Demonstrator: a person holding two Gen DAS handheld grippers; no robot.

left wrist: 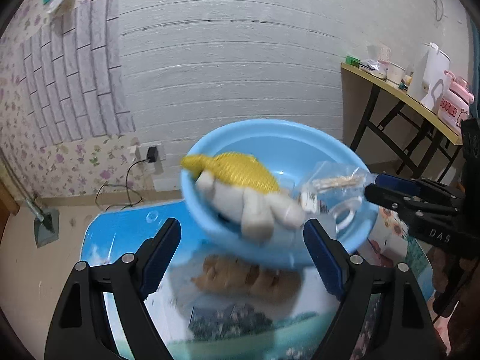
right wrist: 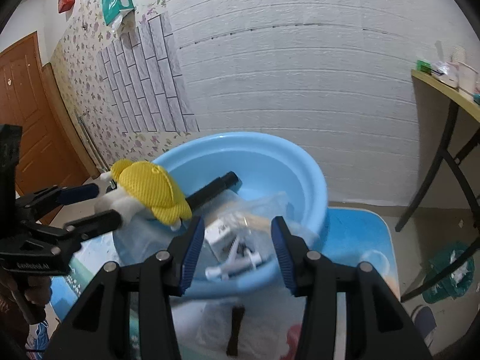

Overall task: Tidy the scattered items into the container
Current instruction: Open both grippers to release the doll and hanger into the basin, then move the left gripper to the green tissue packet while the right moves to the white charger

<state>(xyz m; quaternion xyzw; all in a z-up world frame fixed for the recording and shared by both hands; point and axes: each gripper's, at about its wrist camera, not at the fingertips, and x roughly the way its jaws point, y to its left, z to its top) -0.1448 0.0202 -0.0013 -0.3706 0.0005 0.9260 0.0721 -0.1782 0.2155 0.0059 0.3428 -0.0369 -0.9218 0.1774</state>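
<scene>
1 blue tub (left wrist: pixel 264 138) sits at the far edge of the bench (left wrist: pixel 120 228). 1 toy w/ yellow back (left wrist: pixel 240 174) hangs over the tub's left rim. left fingers (left wrist: pixel 240 246) are open, nothing btwn them. right fingers (right wrist: pixel 237 249) are open too, w/ 1 clear bag (right wrist: pixel 264 210) of white bits just past them in the tub. 1 black stick (right wrist: pixel 213 190) leans in the tub.

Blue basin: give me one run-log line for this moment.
plush toy: lying across blue basin rim | clear bag: inside basin | left gripper: open, toy just ahead | right gripper: at bag, grip unclear
</scene>
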